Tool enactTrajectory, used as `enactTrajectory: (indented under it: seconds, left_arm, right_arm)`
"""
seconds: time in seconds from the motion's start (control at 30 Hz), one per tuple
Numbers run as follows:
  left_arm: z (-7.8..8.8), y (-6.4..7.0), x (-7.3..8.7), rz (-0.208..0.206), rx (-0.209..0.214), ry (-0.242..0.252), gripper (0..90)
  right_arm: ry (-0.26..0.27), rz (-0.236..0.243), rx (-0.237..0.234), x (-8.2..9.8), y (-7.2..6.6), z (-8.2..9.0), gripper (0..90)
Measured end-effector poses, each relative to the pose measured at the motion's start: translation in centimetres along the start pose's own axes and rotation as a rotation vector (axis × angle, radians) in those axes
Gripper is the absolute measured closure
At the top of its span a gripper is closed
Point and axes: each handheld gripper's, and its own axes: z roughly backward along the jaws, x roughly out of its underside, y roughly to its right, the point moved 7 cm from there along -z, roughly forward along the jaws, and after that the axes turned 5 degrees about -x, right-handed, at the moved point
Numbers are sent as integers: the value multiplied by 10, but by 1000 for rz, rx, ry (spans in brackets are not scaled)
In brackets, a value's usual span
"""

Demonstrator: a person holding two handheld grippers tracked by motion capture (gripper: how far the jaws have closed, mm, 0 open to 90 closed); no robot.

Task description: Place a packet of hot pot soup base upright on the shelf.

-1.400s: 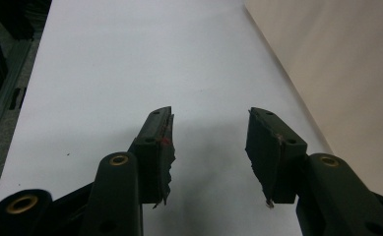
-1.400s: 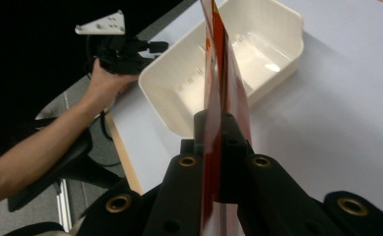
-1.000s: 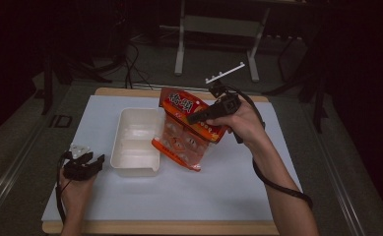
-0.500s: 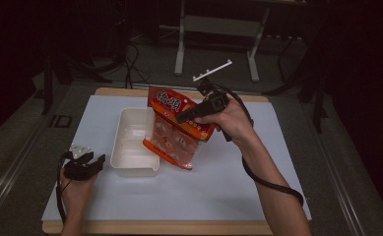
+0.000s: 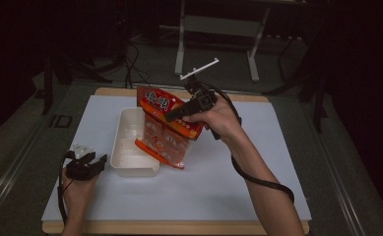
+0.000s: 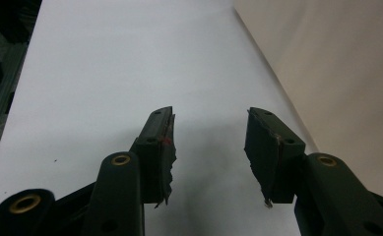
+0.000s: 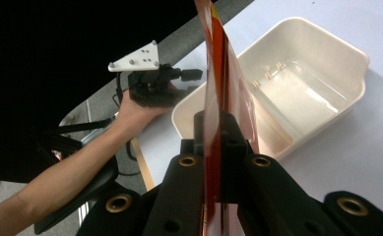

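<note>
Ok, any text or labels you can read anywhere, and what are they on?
Orange snack bag, held by the right gripper: large light characters on its red top panel, too blurred to read.
White tub: no text to be seen.
Left gripper: no label to be seen.
Nothing in the pictures can be quoted.

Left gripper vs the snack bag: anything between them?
Yes. In the high view the white tub sits between the left gripper, open on the mat, and the orange snack bag clamped in the right gripper.
</note>
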Motion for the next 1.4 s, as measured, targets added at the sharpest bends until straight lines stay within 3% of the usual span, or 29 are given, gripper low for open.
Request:
enactTrajectory:
  seconds: [0.53, 1.03, 1.17, 1.4]
  left_arm:
    - [-1, 5, -1, 3, 17, -3, 541]
    - [-1, 8, -2, 2, 26, 1, 540]
    - [0, 9, -3, -6, 32, 4, 540]
    - [0, 10, -4, -3, 32, 10, 539]
  right_arm:
    - [8, -5, -44, -15, -10, -26, 900]
    - [13, -43, -85, -24, -15, -54, 900]
    - [31, -54, -141, -24, -16, -63, 900]
    - [39, -39, -179, -22, -18, -77, 900]
